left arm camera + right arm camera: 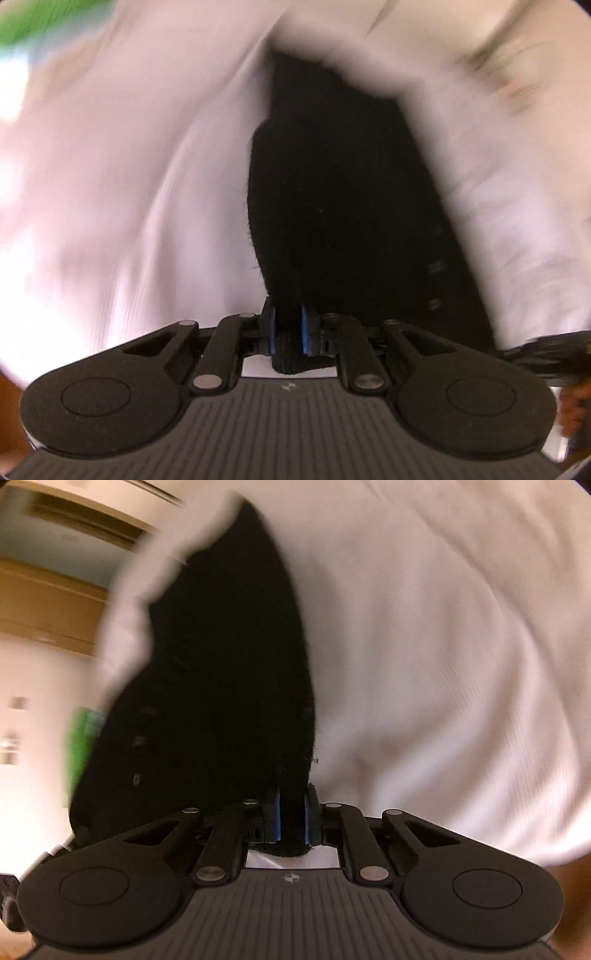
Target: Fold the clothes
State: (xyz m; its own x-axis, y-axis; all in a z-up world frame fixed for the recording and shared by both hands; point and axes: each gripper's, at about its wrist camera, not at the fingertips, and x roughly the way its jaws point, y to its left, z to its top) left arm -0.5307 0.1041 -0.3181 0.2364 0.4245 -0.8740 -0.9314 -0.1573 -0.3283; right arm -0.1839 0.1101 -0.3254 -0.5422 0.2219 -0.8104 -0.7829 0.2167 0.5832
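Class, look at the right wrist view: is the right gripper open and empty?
No. The right gripper is shut on black fabric, which is pinched between its blue pads.

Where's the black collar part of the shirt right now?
Pinched in both grippers: the black collar runs up the middle of the left wrist view from the left gripper, and rises from the right gripper in the right wrist view, flanked by the white shirt fabric.

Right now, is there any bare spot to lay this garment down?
None shows. Both the left hand-held gripper and the right hand-held gripper pinch the black band; the white garment fills both views. Only blurred wall beside it.
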